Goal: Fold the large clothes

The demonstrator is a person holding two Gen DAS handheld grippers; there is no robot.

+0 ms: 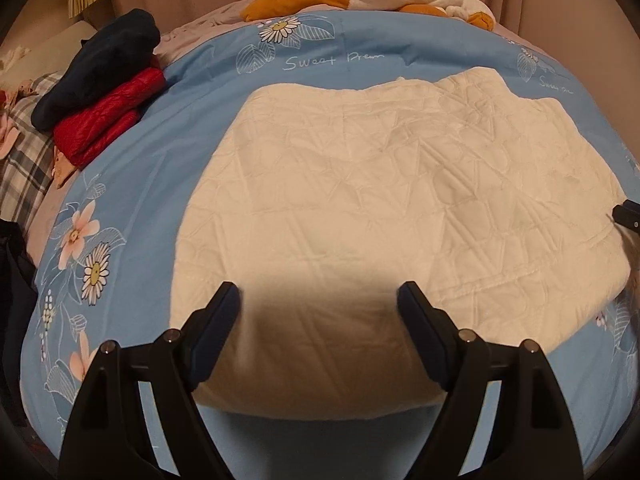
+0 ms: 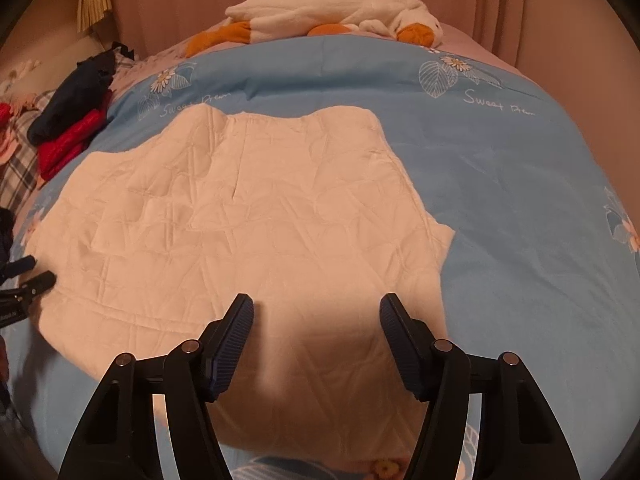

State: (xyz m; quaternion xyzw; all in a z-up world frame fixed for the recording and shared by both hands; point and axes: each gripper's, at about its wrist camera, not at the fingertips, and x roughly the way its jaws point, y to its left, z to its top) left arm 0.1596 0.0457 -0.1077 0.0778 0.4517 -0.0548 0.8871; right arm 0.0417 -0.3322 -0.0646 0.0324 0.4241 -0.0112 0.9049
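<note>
A large cream quilted garment (image 1: 380,184) lies spread flat on the blue floral bedspread (image 1: 192,104); it also shows in the right wrist view (image 2: 248,208). My left gripper (image 1: 320,300) is open and empty, hovering over the garment's near edge. My right gripper (image 2: 316,312) is open and empty, over the near right part of the garment. The right gripper's tip shows at the right edge of the left wrist view (image 1: 628,216). The left gripper's fingers (image 2: 32,272) show at the left edge of the right wrist view.
A stack of folded clothes, dark navy (image 1: 100,64) on red (image 1: 108,120), sits at the bed's left side, also in the right wrist view (image 2: 72,120). A white plush goose (image 2: 328,16) lies at the far edge. A plaid pillow (image 1: 24,160) is left. Curtains hang behind.
</note>
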